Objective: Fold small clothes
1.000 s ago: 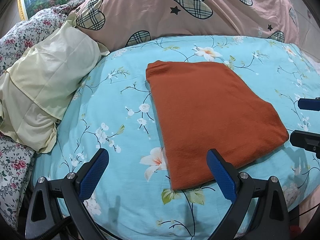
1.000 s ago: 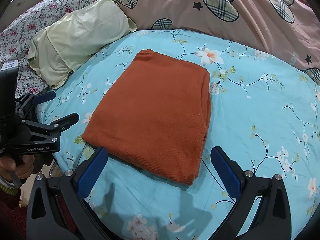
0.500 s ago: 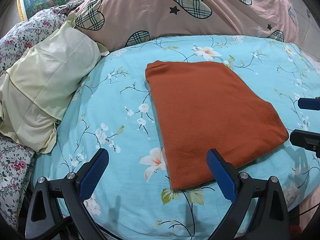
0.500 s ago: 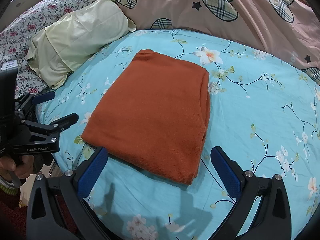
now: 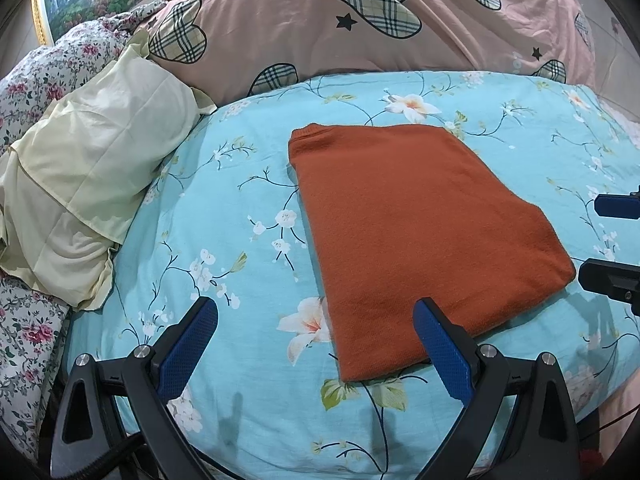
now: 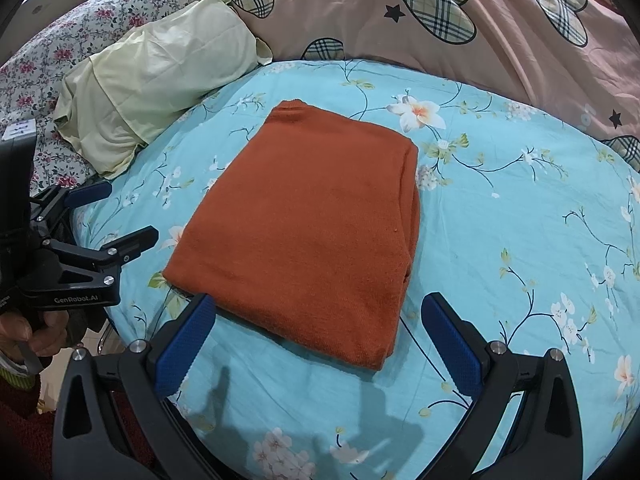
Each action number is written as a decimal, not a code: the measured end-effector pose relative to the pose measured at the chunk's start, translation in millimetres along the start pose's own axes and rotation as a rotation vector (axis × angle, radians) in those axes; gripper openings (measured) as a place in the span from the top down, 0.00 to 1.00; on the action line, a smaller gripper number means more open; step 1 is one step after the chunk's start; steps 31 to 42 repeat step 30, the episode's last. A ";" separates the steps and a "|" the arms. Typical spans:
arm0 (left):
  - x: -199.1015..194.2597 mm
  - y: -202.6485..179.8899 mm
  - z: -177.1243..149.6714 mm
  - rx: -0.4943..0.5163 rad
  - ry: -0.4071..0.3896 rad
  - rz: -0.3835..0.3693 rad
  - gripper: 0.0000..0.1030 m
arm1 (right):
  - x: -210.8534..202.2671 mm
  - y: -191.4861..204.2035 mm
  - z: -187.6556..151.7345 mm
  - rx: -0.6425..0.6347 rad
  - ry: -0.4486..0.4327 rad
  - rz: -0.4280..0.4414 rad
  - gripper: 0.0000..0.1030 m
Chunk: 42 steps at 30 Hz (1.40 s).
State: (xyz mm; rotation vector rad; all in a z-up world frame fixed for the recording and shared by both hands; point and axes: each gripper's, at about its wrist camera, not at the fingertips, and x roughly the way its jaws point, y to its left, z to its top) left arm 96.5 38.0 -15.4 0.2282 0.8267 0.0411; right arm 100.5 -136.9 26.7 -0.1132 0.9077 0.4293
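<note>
Nearby, pillow (image 5: pixel 92 168) flanks sweater (image 5: pixel 416 232).

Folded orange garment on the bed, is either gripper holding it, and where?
Nothing is held. The left gripper and right gripper are open, clear of the folded orange knit garment.

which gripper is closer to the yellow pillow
Left. The left gripper is on the side of the orange folded garment toward the yellow pillow; the right gripper is at the garment's near edge.

"GenRobot.AI" printed on left gripper (image 6: pixel 110 218) body; nothing else legible.
</note>
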 end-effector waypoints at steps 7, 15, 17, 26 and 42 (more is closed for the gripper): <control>-0.1 -0.1 1.6 0.005 -0.003 -0.002 0.04 | -1.1 -2.0 1.2 -0.001 0.000 0.001 0.01; 5.2 1.4 9.5 -0.005 -0.006 -0.022 0.04 | 6.9 -6.5 10.8 0.007 0.003 0.016 0.01; 7.4 2.5 12.6 -0.004 -0.008 -0.013 0.04 | 10.9 -7.8 12.9 0.011 0.009 0.016 0.01; 12.7 11.2 21.3 -0.028 -0.007 -0.002 0.04 | 21.5 -14.1 21.8 0.017 0.019 0.025 0.01; 15.1 12.0 21.1 -0.035 0.001 -0.006 0.04 | 27.3 -15.8 23.2 0.020 0.027 0.029 0.01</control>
